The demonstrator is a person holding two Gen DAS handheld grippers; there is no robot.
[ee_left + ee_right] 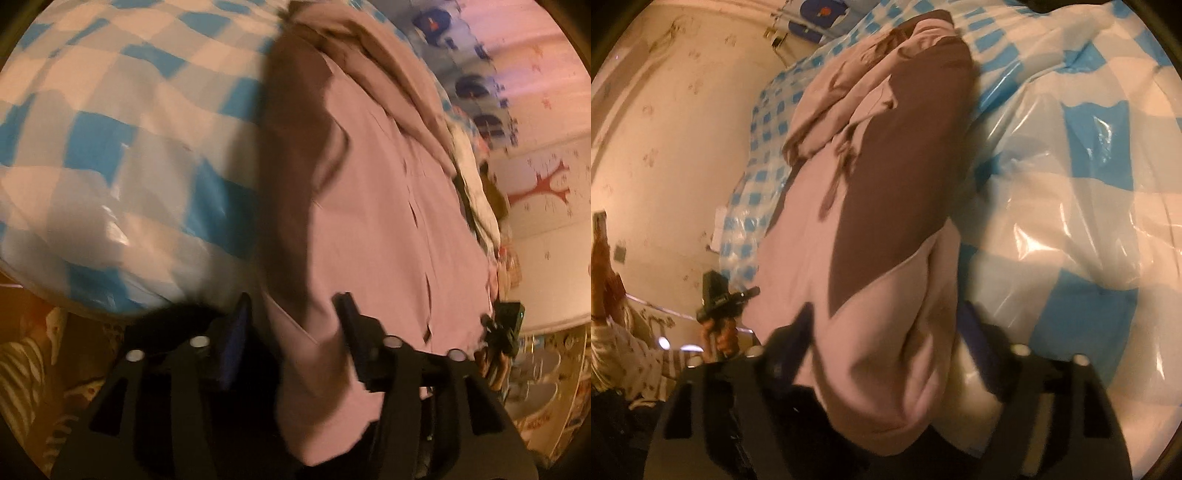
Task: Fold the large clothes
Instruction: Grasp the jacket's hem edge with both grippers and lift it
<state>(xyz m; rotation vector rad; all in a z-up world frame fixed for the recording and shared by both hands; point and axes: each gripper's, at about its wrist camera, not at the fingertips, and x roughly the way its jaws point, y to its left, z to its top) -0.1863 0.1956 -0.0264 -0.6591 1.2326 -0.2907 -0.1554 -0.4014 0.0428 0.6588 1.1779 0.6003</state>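
On the bed [92, 155], pink-brown garment [369, 206] runs lengthwise from near edge to far, its near hem between both tools: left tool [295, 314] half-open, right tool [886, 317] wide, neither pinching cloth.

- Pink garment [388, 221] with a dark brown panel is seen spread on a blue-and-white checked cover [110, 147].
- Left gripper [295, 317] is seen at the bottom with its jaws apart; the garment's near edge lies between them, not pinched.
- Right gripper [504, 328] is seen at the garment's right edge, state unclear.
- Patterned wall [546, 166] is seen at right.
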